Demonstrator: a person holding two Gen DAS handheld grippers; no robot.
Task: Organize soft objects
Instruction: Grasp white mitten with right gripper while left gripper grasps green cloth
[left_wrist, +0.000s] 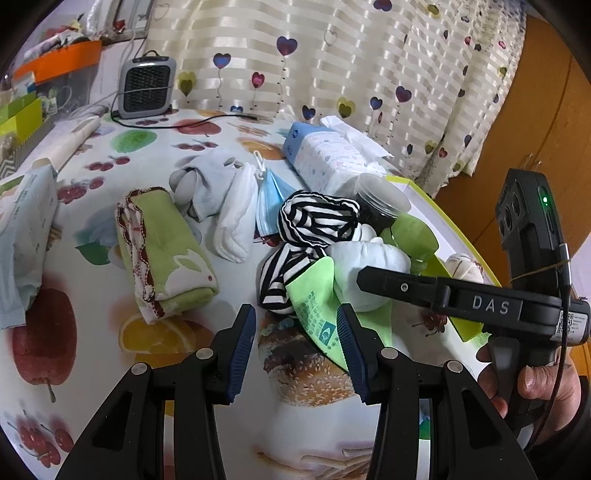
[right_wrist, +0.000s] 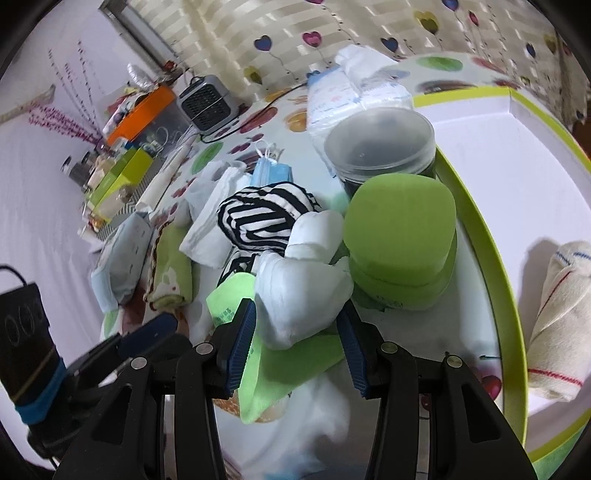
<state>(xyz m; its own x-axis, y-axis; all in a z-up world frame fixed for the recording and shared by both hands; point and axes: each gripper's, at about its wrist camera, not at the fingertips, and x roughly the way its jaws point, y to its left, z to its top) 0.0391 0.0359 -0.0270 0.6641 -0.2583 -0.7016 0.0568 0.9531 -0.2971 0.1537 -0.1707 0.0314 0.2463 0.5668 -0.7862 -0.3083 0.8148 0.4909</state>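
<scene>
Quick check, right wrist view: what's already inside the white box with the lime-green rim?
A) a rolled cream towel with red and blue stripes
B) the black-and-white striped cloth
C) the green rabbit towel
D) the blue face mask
A: a rolled cream towel lies on the floor of the white box, while the striped cloth, the face mask and the rabbit towel lie out on the tablecloth.
</scene>
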